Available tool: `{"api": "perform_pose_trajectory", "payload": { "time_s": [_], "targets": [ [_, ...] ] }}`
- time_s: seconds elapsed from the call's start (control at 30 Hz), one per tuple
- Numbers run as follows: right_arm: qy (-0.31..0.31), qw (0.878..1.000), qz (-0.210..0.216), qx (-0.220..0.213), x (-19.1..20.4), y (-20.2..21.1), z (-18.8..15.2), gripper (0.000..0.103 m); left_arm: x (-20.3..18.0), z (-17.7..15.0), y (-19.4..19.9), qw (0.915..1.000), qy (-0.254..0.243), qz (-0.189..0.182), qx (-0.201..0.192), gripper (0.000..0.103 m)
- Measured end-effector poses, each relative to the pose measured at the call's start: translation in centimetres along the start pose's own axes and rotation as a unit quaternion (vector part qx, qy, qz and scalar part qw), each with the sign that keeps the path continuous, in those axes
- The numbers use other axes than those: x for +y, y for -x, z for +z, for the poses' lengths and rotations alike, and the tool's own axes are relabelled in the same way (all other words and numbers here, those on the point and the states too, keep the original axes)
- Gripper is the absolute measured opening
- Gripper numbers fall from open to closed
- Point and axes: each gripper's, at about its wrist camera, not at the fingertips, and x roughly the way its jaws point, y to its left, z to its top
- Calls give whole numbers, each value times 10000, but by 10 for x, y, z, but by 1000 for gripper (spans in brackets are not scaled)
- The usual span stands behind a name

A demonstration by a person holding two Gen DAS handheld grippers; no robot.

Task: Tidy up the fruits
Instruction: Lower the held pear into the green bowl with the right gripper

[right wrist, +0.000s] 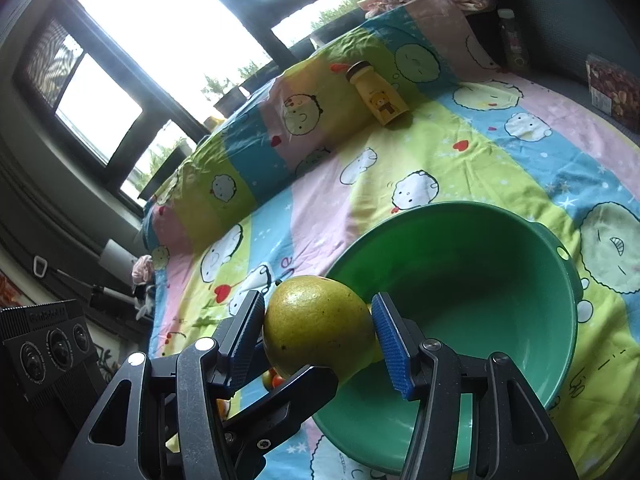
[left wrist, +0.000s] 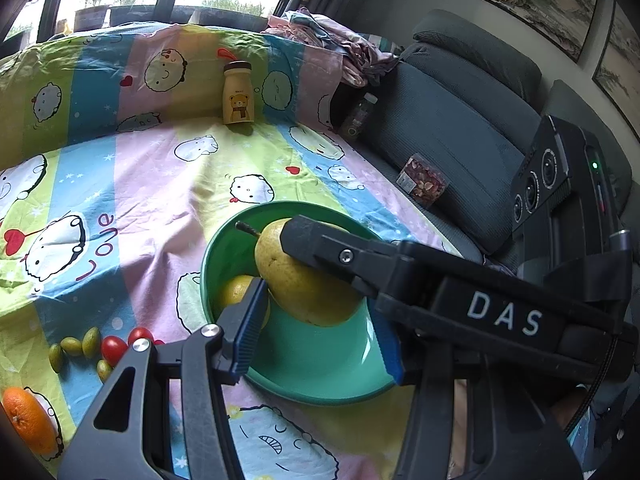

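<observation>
Listener: Where was the pear (right wrist: 316,328)?

Describer: It sat between the blue ribbed pads of the right gripper (right wrist: 318,328). Both pads pressed its yellow-green skin, so the jaws were closed partway on the fruit. From the left wrist view, the pear hung over the green bowl (left wrist: 320,364), with its stem pointing up and to the left.

Listener: And the left gripper (left wrist: 316,336)?

Describer: Its jaws stood partly apart with nothing gripped. Only the bowl's inside showed in the gap between them.

Listener: Was anything in the bowl?

Describer: One yellow fruit (left wrist: 236,292) lay by its left wall, half hidden behind a finger.

Listener: What else was nearby?

Describer: The bowl rested on a striped cartoon sheet (left wrist: 160,184). To its left lay small green fruits (left wrist: 92,342) beside cherry tomatoes (left wrist: 114,348), with an orange (left wrist: 28,420) nearer the camera. A yellow bear bottle (left wrist: 239,94) stood well behind the bowl.
</observation>
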Motion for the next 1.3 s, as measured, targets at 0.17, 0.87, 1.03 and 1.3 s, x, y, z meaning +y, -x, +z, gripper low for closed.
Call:
{"api": "perform_pose_trajectory", "payload": {
  "time_s": [0.17, 0.87, 1.03, 1.3],
  "targets": [
    [-89, 9999, -85, -8, -6, 1, 1, 58, -2, 1, -7, 9999, -16, -78, 82, 51],
    [-415, 9983, -401, 78, -33, -2, 3, 58, -7, 3, -37, 9987, 39, -338, 390, 51],
    [-480, 9976, -480, 126, -37, -3, 3, 58, -5, 2, -43, 9981, 88, -397, 460, 51],
    [-557, 9966, -571, 188, -43, -6, 3, 58, -5, 2, -49, 9973, 140, -462, 551, 51]
  ]
}}
